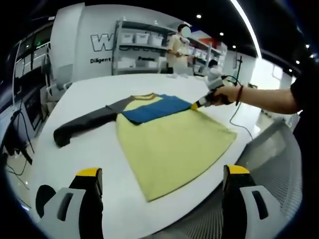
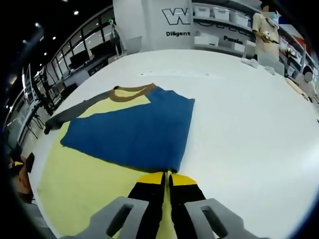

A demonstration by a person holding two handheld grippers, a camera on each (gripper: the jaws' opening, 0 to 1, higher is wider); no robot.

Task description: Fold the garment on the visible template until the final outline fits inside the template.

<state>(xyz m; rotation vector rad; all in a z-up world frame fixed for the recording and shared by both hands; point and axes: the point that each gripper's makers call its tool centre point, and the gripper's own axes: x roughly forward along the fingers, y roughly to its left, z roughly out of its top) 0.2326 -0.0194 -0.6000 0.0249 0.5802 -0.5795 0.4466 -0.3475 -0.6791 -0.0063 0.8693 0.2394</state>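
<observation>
The yellow long-sleeved garment with a brown collar (image 1: 174,144) lies flat on the white table (image 1: 94,149), its blue sleeve (image 2: 134,129) folded across the chest and its dark grey sleeve (image 1: 84,123) stretched out to the side. The right gripper (image 2: 168,180) has its 2 jaws pressed together on the blue sleeve's cuff edge, while the left gripper (image 1: 162,174) hovers wide open and empty near the hem. No template outline can be made out; risks are the thin cuff slipping free mid-pull, dragging the body askew, or the hem sliding over the table edge.
</observation>
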